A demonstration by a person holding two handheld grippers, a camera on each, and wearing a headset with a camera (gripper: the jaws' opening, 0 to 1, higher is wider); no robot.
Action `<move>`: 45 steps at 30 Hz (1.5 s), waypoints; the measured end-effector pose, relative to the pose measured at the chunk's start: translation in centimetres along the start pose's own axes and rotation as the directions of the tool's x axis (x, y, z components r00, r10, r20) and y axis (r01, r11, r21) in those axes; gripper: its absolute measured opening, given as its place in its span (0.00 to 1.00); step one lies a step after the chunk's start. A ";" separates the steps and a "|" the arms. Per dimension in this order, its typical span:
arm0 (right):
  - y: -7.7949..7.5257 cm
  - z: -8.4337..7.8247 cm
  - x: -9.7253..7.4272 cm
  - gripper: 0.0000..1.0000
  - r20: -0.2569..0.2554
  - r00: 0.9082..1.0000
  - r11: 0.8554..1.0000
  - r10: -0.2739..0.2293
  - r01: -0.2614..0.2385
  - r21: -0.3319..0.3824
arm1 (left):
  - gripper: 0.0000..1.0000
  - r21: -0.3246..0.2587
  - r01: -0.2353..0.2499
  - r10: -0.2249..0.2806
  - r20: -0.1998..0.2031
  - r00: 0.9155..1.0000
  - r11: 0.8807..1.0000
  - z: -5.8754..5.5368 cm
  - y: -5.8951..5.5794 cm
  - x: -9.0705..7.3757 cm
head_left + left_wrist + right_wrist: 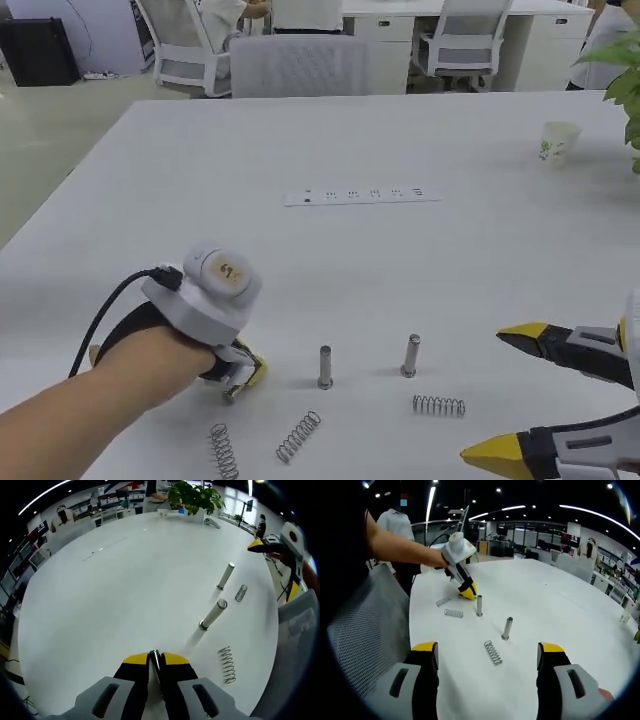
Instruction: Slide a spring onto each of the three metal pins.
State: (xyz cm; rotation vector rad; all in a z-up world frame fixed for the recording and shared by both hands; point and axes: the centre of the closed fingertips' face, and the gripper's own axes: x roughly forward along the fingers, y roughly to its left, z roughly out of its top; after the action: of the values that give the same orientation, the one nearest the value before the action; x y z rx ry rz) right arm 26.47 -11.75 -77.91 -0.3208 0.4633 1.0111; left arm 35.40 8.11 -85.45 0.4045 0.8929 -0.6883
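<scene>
Near the front edge of the table [420,140], two pins stand upright side by side, the left pin [325,367] and the right pin [411,355], and both are bare. Three springs lie flat in front of them. The right spring [439,405] is just in front of the right pin, the middle spring [298,437] is in front of the left pin, and the left spring [224,450] is beside the middle one, further left.

No spring is on any pin, so the whole task looks left to do. The third pin [232,393] appears to be in the left gripper [246,377]. Its jaws are pressed together on a thin metal piece whose end is at the table, just left of the left pin. That pin probably has to be stood up before it can take a spring.

The right gripper [497,395] hovers low at the right with its jaws wide apart and nothing between them. The right spring lies just beside its jaw tips without touching them. The other two springs lie near the left gripper, also untouched.
</scene>
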 end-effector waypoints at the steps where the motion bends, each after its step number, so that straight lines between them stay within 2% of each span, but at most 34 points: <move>1: 0.0 0.0 0.0 0.81 0.001 1.000 1.000 -0.001 0.001 0.001 | 0.01 -0.001 0.001 -0.001 0.001 1.000 1.000 0.0 0.0 0.0; 4: 0.0 0.1 0.0 0.81 0.000 1.000 1.000 -0.003 0.003 0.001 | 0.00 0.012 -0.008 0.008 -0.002 1.000 1.000 0.0 0.2 0.0; 8: 0.1 0.2 0.1 0.81 0.001 1.000 1.000 -0.001 0.001 0.000 | 0.00 -0.015 0.005 -0.005 0.004 1.000 1.000 0.0 0.0 -0.2; 16: 0.3 0.2 0.2 0.81 -0.001 1.000 1.000 0.005 -0.005 -0.002 | 0.00 -0.045 0.000 0.002 0.057 0.998 0.999 0.8 0.2 -1.5; 21: 0.4 0.4 0.1 0.81 0.001 1.000 1.000 0.005 -0.005 -0.009 | 0.00 -0.051 -0.003 0.007 0.072 0.997 0.999 0.9 0.2 -2.2; 27: 0.5 0.7 0.1 0.81 0.002 1.000 1.000 0.003 -0.003 -0.018 | 0.00 -0.084 0.005 0.005 0.113 0.994 0.996 1.1 -0.1 -3.4; 35: 0.8 1.0 0.1 0.81 0.007 1.000 1.000 0.004 -0.004 -0.019 | 0.00 -0.111 0.009 0.008 0.149 0.989 0.994 0.6 0.1 -4.5; 45: 0.5 1.1 -0.1 0.81 0.013 1.000 1.000 -0.009 0.009 -0.018 | 0.00 -0.122 0.006 0.014 0.164 0.986 0.993 0.0 0.1 -5.3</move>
State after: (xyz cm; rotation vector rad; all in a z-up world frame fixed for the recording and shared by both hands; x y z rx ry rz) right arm 26.27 -11.10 -76.97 -0.3321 0.4409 1.0085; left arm 33.12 10.17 -81.10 0.2364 0.7728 -0.6499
